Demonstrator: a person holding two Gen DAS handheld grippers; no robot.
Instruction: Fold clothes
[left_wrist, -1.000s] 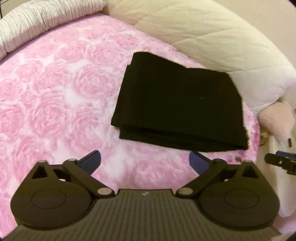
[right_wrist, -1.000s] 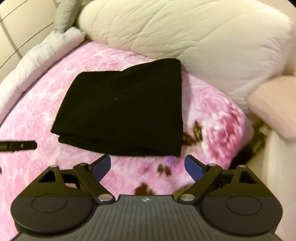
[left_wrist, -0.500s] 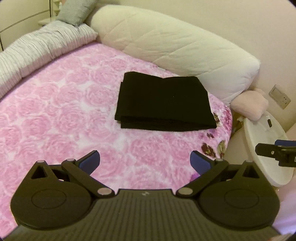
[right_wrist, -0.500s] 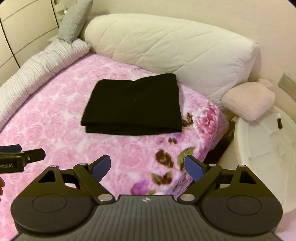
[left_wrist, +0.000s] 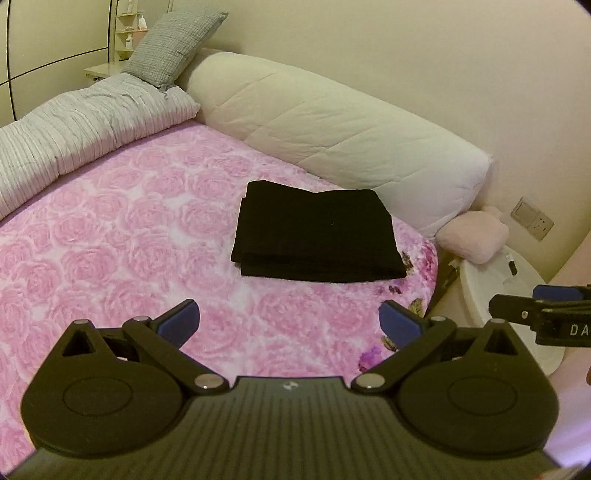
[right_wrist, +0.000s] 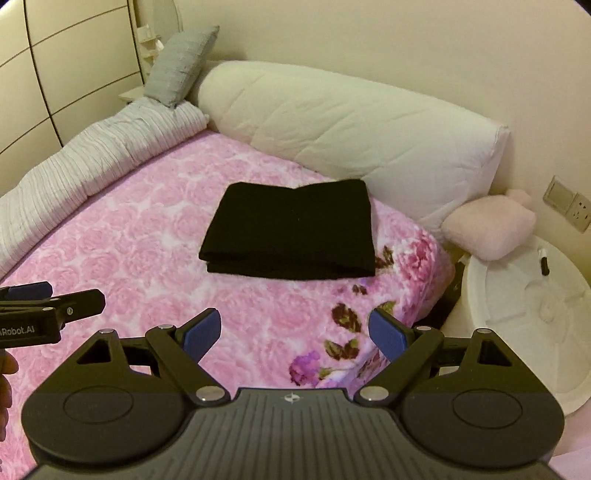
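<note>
A black garment (left_wrist: 317, 236) (right_wrist: 291, 232) lies folded into a neat rectangle on the pink rose-patterned bedspread (left_wrist: 129, 236) (right_wrist: 155, 258), near the bed's far right side. My left gripper (left_wrist: 290, 321) hangs open well short of the garment, with nothing between its blue-padded fingers. My right gripper (right_wrist: 295, 330) is open too and equally far back, holding nothing. Each gripper shows at the edge of the other's view: the right gripper's side (left_wrist: 543, 306) and the left gripper's side (right_wrist: 51, 306).
A long white quilted bolster (left_wrist: 332, 125) (right_wrist: 351, 125) lies behind the garment. A striped grey duvet (left_wrist: 81, 125) runs along the bed's left. A grey cushion (left_wrist: 170, 48), a pink plush pillow (right_wrist: 491, 225) and a round white table (right_wrist: 524, 306) sit around the bed.
Both grippers have pulled back and up from the folded garment, which now looks smaller and farther away. More of the room and the white table has come into view.
</note>
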